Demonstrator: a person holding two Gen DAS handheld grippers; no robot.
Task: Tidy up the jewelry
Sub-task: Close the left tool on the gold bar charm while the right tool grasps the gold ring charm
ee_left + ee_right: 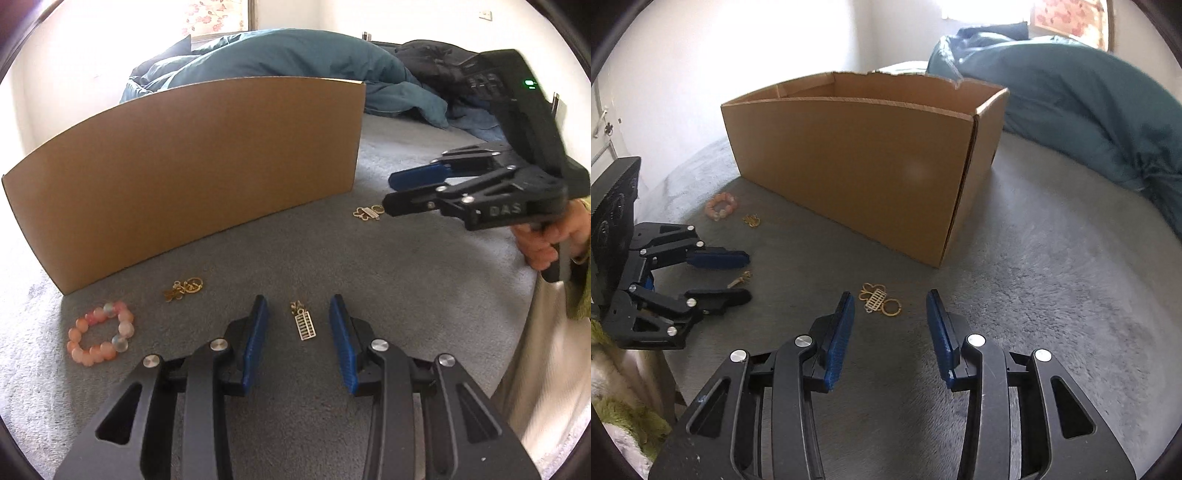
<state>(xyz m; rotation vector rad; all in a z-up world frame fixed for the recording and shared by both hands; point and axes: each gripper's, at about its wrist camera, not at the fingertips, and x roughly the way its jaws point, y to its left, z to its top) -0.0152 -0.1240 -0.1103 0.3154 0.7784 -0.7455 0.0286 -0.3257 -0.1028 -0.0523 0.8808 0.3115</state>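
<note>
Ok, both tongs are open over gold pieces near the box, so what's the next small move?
Probably lower the left tongs and close on the ladder-shaped gold charm: it lies loose on the grey blanket, centred between the open pads, untouched. The right tongs frame their own gold cluster.

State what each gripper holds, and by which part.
Nothing is held. The left gripper stands open around a gold charm; the right gripper is open before another charm.

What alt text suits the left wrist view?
The open left hand-held gripper frames a gold ladder-shaped charm on grey bedding. A pink bead bracelet lies left, a cardboard box behind.
</note>
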